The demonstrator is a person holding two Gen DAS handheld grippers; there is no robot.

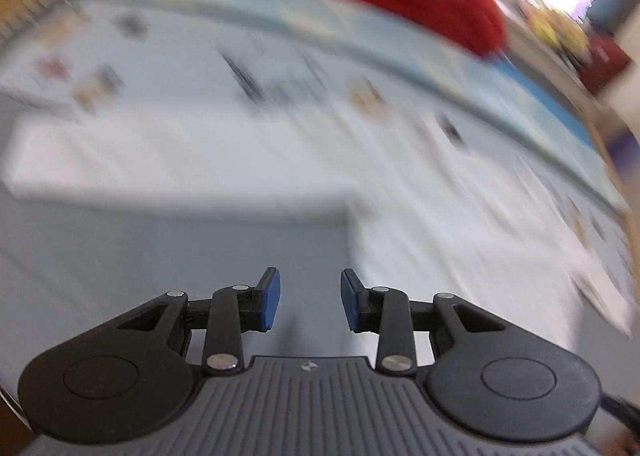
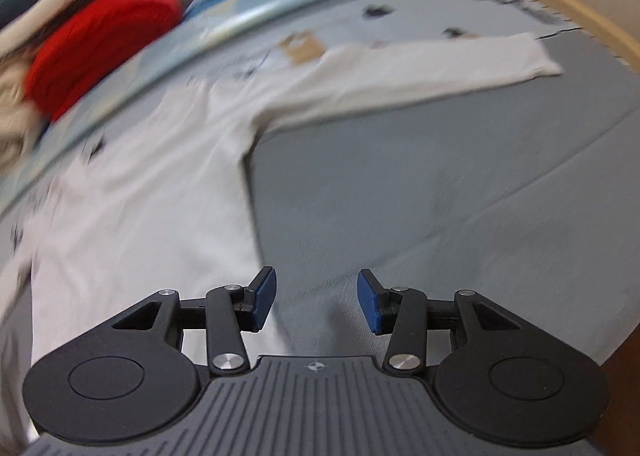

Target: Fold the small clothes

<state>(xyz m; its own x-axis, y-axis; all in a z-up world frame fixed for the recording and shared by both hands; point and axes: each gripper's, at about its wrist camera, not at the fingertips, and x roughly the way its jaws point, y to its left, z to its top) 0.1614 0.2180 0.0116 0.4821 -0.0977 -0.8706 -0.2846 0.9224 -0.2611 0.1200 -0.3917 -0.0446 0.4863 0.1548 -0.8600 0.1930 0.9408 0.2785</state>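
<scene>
Both grippers, left gripper (image 1: 310, 300) and right gripper (image 2: 316, 300), have their jaws released with nothing between them. The white long-sleeve top (image 2: 140, 196) lies spread flat on the grey sheet (image 2: 420, 196), ahead-left of the right jaws, sleeve (image 2: 420, 64) stretched out, probably so it's ready for folding.

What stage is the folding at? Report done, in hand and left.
Done: the white long-sleeved top lies spread on the grey sheet, one sleeve stretched out sideways; no fold shows yet. In hand: nothing; the left gripper and right gripper are both open and empty above the cloth. Left: every fold of the top, and the red garment behind it.
</scene>
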